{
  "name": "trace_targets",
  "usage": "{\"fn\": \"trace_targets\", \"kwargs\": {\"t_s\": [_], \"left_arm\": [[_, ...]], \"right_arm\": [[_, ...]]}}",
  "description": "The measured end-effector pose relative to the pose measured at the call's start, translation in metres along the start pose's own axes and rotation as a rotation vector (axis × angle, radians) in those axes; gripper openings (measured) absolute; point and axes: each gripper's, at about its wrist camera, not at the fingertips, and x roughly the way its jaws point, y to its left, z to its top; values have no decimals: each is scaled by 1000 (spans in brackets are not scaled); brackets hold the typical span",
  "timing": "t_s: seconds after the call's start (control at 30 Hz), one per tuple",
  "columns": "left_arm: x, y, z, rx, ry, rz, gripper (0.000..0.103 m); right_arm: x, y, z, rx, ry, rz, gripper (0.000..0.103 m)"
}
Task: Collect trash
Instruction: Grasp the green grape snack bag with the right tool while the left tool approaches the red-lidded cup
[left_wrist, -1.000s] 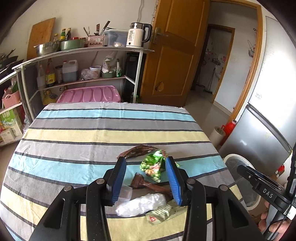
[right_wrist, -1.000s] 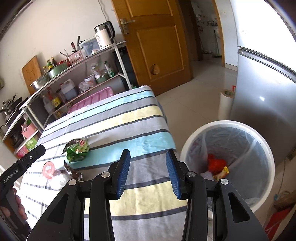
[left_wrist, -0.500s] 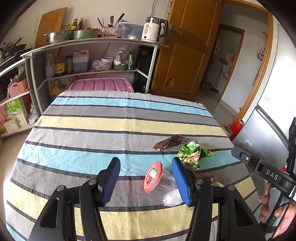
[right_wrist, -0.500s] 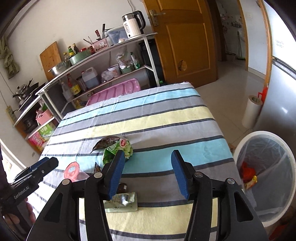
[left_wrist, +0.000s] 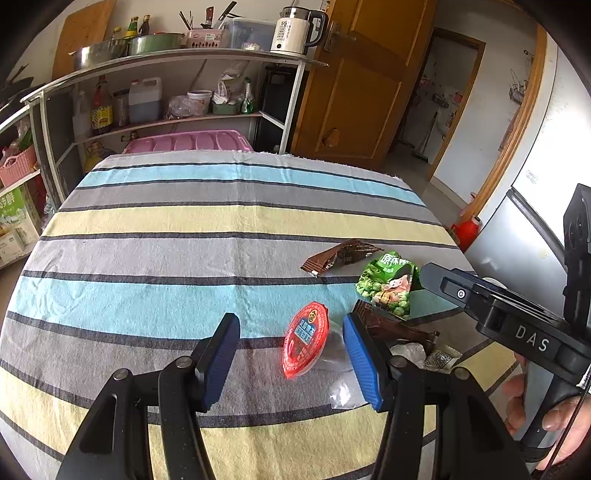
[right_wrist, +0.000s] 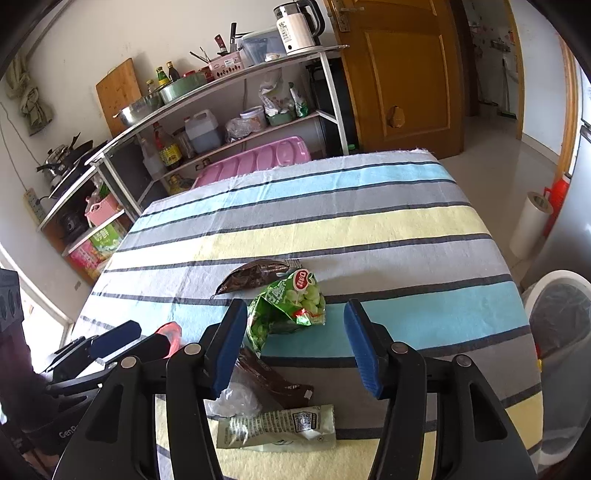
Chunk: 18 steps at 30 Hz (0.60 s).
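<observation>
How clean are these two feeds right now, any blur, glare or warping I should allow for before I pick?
Left wrist view: sharp, even daylight, the red-lidded cup crisp, strong fisheye bending the striped tablecloth, black corner vignetting. Right wrist view: equally sharp, the green snack bag readable, mild glare on the floor by the door, same barrel warp.

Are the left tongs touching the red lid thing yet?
Apart. In the left wrist view the left tongs stand open, and striped cloth shows between each blue pad and the red-lidded cup, so neither pad presses on it.
</observation>
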Motion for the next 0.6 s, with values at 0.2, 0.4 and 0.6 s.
{"fn": "trace_targets", "kwargs": {"t_s": [0.2, 0.4, 0.6], "left_arm": [[10, 0, -1, -14, 19, -11, 58], [12, 3, -2, -29, 15, -30, 58], [14, 3, -2, -29, 19, -46, 58]], "right_arm": [[20, 7, -3, -32, 44, -15, 56], [35, 10, -6, -40, 83, -26, 56], [40, 5, -8, -16, 91, -13, 56]]}}
